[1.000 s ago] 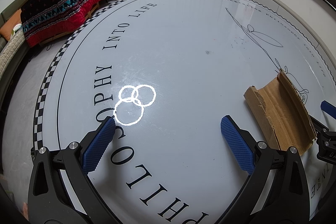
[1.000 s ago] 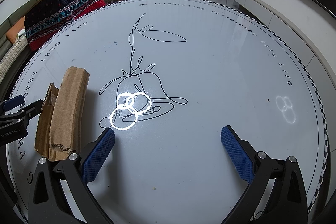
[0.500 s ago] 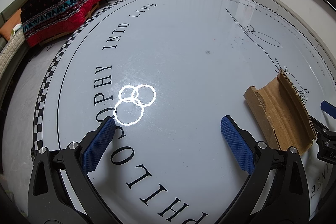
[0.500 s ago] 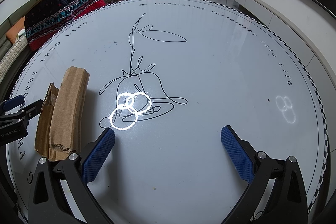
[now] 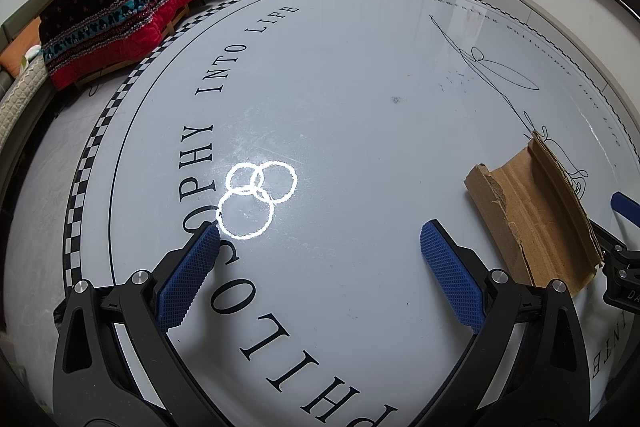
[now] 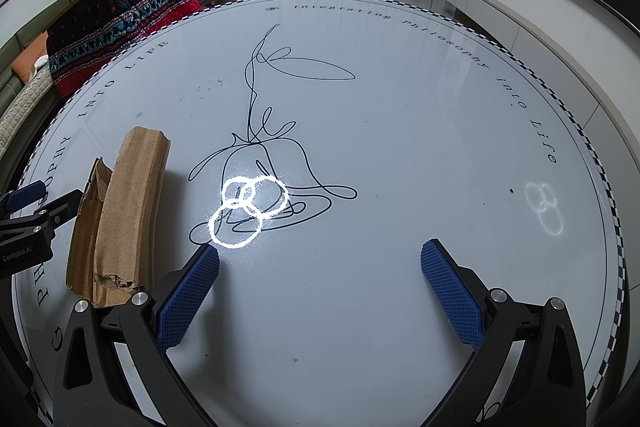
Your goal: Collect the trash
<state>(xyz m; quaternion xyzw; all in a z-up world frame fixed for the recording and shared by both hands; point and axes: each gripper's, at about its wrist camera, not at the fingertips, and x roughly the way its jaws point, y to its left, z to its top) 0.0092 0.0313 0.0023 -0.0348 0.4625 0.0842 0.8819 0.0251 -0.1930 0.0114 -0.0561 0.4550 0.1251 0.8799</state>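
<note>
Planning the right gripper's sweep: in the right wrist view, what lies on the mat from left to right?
left gripper → cardboard piece → bright ring reflection → faint ring reflection, all on the round mat.

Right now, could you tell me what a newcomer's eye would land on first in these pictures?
Probably the torn cardboard piece lying on the round white mat, between the open left gripper and open right gripper. Next, the bright ring-shaped light glare over the mat's black line drawing.
</note>
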